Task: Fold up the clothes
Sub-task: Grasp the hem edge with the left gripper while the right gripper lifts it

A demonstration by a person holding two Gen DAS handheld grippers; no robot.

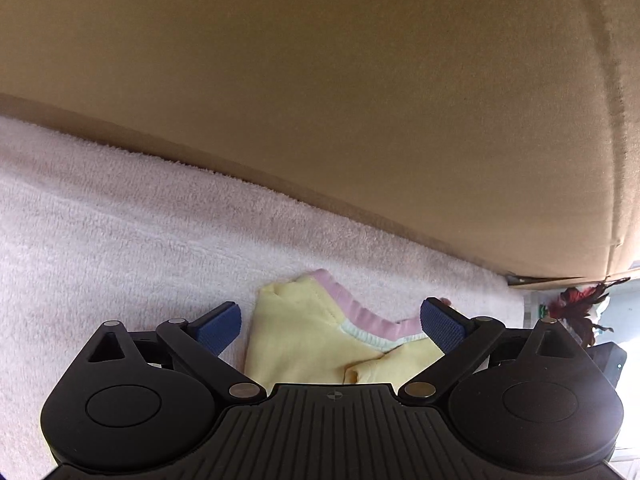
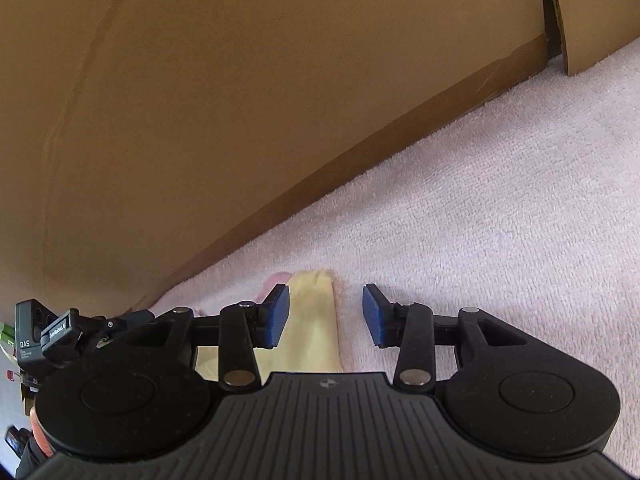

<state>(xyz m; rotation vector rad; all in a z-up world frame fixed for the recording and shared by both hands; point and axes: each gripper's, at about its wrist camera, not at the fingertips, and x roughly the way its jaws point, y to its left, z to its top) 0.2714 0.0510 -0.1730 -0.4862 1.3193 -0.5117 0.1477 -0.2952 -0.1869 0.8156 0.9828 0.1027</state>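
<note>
1. Left wrist view: the left gripper [image 1: 330,326] is seen with its blue pads [image 1: 218,330] spread wide apart, nothing pressed between them. A yellow garment [image 1: 298,344] with a pink ribbed collar [image 1: 362,314] lies folded on the pink towel [image 1: 120,248], in the gap between the fingers and below them. A cardboard wall [image 1: 320,100] is noted behind the towel.

2. Right wrist view: the right gripper [image 2: 325,314] is seen released, its pads [image 2: 374,316] apart and clear of cloth. A narrow end of the yellow garment [image 2: 312,320] lies on the pink towel [image 2: 500,220], just beside the left-hand pad. The cardboard wall [image 2: 200,120] is noted behind; a second black device [image 2: 44,340] is visible at the left edge.
</note>
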